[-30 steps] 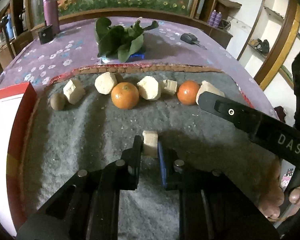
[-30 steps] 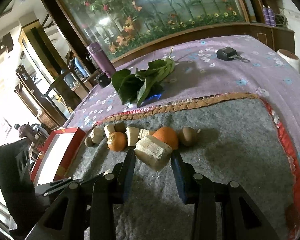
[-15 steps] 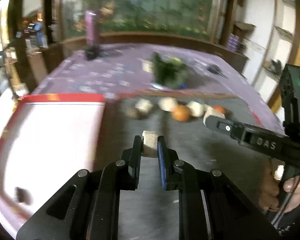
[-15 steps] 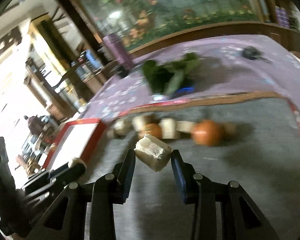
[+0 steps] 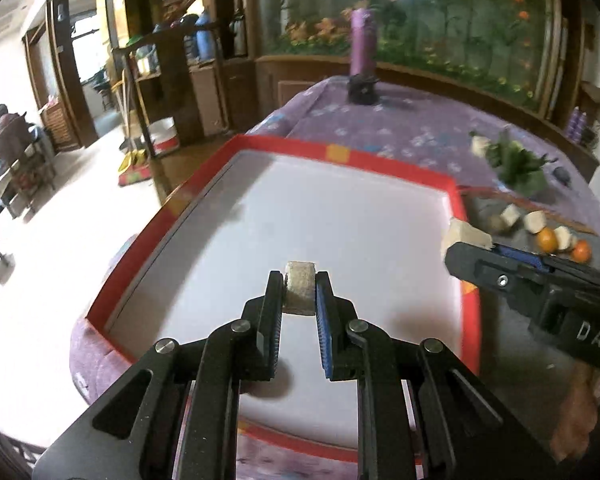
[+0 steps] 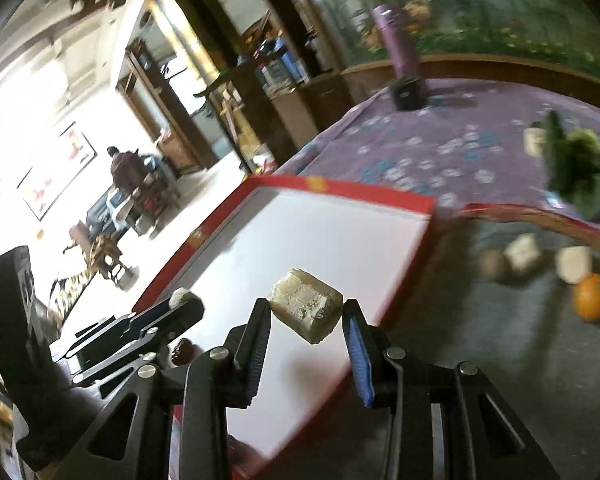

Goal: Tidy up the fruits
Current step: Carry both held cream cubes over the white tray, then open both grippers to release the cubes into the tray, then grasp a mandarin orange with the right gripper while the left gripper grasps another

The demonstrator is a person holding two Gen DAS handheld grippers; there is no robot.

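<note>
Fingers (image 6: 260, 328) across tilted pale chunk's (image 6: 306, 306) long axis

Left wrist view: mounted behind the left gripper (image 5: 299, 294), looking forward and steeply down along its fingers, close above the red-rimmed white tray (image 5: 456, 188); the right gripper (image 5: 466, 240) enters from the right edge, the room floor fills the left. Right wrist view: mounted behind the right gripper (image 6: 306, 314), facing forward and down from the tray's (image 6: 428, 204) right side, close over its near corner and the grey mat (image 6: 500, 360); the left gripper (image 6: 184, 300) shows at lower left. Shared: the tray, the purple flowered tablecloth (image 5: 400, 128), the purple bottle (image 5: 363, 40), the row of fruit pieces (image 5: 548, 232) on the mat.
</note>
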